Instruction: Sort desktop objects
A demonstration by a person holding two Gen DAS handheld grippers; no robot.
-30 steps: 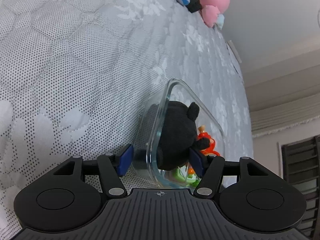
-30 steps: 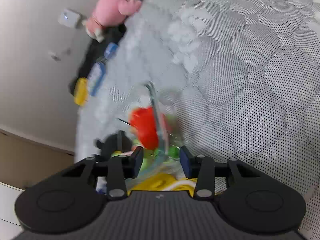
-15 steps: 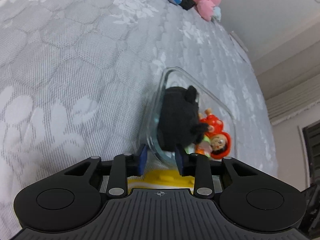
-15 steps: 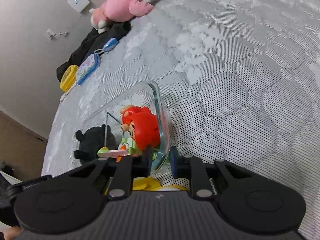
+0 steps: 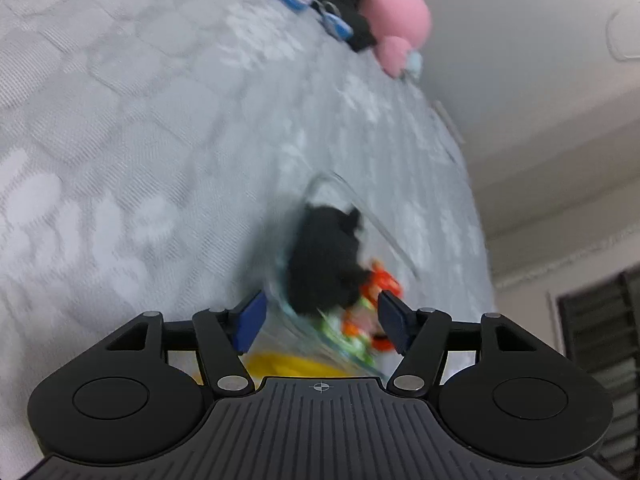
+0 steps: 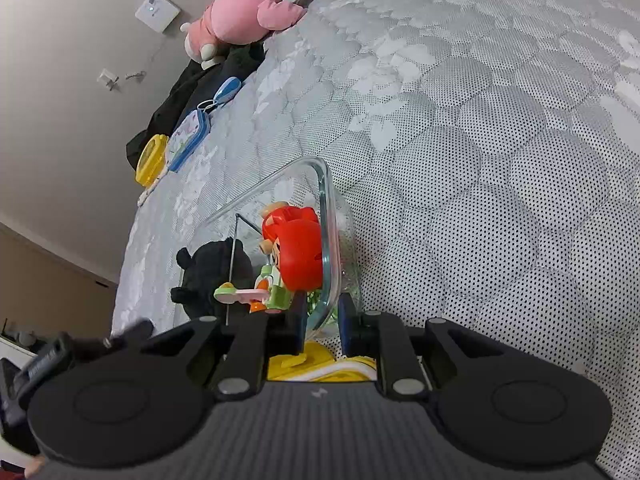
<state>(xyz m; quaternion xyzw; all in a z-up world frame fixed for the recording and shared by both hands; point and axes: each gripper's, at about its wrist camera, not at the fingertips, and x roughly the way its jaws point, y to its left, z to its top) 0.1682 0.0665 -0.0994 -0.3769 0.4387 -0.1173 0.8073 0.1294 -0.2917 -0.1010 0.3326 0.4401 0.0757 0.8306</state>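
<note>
A clear glass container (image 6: 326, 216) rests on the grey quilted bed, with a black plush (image 6: 212, 272) and a red-haired toy figurine (image 6: 298, 248) inside it. My right gripper (image 6: 322, 320) is shut on the container's near right wall, one pad inside and one outside. In the blurred left wrist view the left gripper (image 5: 322, 316) has its jaws opening. Its blue pads stand wide on either side of the container's (image 5: 384, 232) near corner, clear of the glass. The black plush (image 5: 324, 256) and the figurine (image 5: 380, 284) lie just ahead of them.
A yellow object (image 6: 320, 364) lies under the container's near edge. At the bed's far end are a pink plush (image 6: 244, 12), a black cloth (image 6: 192, 84), a blue case (image 6: 188, 140) and a yellow item (image 6: 150, 158). A wall runs along the bed's left side.
The right jaws closed onto the container's wall and stay there. The left jaws went from wide to shut on the container's wall, then spread apart again.
</note>
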